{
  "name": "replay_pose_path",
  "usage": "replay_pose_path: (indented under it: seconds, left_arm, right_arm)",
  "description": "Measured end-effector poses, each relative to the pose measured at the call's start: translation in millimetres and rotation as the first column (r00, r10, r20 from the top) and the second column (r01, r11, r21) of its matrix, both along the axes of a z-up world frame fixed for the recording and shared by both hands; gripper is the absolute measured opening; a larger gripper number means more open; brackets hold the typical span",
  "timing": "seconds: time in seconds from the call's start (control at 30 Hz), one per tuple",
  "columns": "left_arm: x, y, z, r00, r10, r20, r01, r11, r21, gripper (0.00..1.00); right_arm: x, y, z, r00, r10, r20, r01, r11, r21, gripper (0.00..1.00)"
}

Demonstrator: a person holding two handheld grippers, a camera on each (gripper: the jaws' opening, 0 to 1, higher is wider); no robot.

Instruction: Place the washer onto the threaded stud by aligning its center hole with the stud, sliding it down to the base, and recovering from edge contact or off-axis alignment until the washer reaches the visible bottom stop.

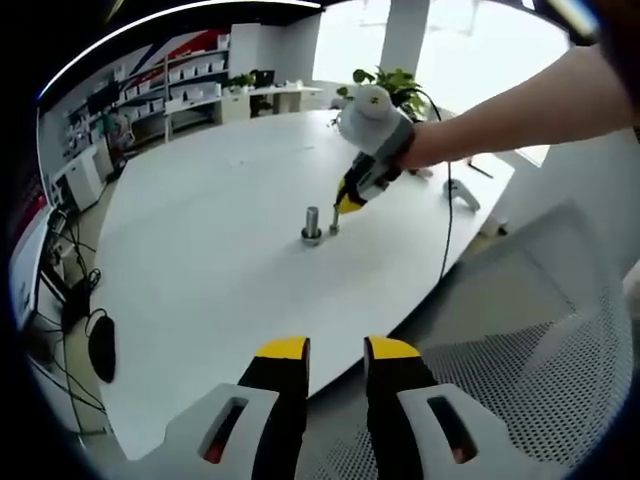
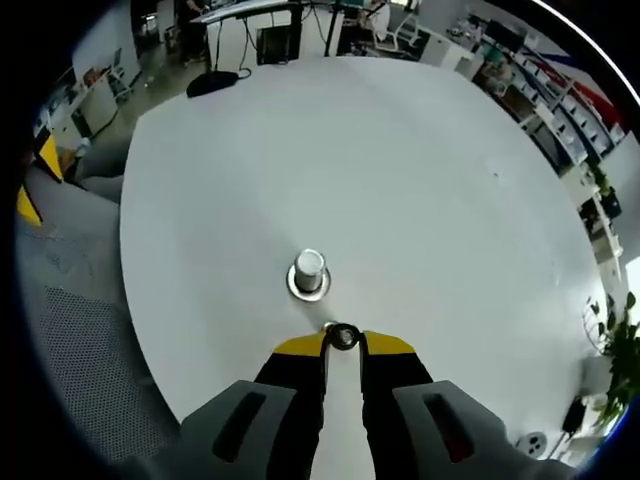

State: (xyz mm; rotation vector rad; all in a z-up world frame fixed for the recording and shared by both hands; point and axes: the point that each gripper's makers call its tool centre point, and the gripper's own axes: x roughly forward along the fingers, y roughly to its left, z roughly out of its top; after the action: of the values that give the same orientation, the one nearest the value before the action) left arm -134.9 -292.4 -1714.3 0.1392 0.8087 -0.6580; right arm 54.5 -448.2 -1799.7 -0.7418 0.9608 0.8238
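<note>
Right gripper (image 2: 342, 345) pinches washer (image 2: 342, 337) at fingertips, just short of threaded stud (image 2: 309, 272) straight ahead on white table (image 2: 420, 180). Left gripper (image 1: 337, 352) spread, nothing held, well back off table edge.

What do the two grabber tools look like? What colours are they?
Each tool has two black jaws with yellow tips and pale grey bodies with slots showing red inside. That goes for the left tool and the right tool. From the left gripper view, the right tool has a rounded grey housing, with a thin dark cable hanging beneath the person's bare arm.
</note>
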Motion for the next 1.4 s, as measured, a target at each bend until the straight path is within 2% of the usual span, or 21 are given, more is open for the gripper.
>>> replay_pose_path:
  seconds: [0.17, 0.57, 0.8, 1.07, 1.17, 1.27, 1.4]
  left_arm:
    - [-0.9, -1, -0.9, 1.000, -0.007, -0.006, 0.007, 1.000, 0.001, 0.19]
    - [-1.6, -1, -1.9, 1.000, -0.008, -0.013, 0.008, 1.000, -0.006, 0.19]
    - [-2.6, -3, -1.7, 1.000, -0.021, -0.017, 0.021, 1.000, -0.013, 0.19]
    - [-3.2, -4, -0.7, 1.000, -0.024, -0.014, 0.024, 1.000, -0.020, 0.19]
    - [-3.4, -4, -0.8, 1.000, -0.027, -0.014, 0.027, 0.999, -0.017, 0.19]
    - [-3.2, -5, 0.2, 1.000, -0.027, -0.010, 0.027, 0.999, -0.022, 0.19]
    - [-1.5, -4, 2.9, 1.000, -0.014, 0.001, 0.014, 0.999, -0.036, 0.19]
  right_arm:
    - [0, -3, -12.0, 1.000, 0.012, -0.027, -0.013, 0.999, -0.030, 0.14]
    - [0, -8, -37.4, 0.997, -0.039, -0.072, 0.037, 0.999, -0.033, 0.10]
    - [-6, -5, -37.8, 0.997, -0.038, -0.070, 0.037, 0.999, -0.024, 0.12]
    - [-17, -16, -31.8, 0.995, -0.067, -0.070, 0.067, 0.998, 0.009, 0.14]
    - [-25, -22, -26.1, 0.990, -0.116, -0.080, 0.119, 0.992, 0.043, 0.15]
    - [-32, -24, -11.1, 0.986, -0.152, -0.061, 0.159, 0.980, 0.124, 0.18]
    - [-44, -33, 8.9, 0.988, -0.150, -0.022, 0.151, 0.974, 0.169, 0.20]
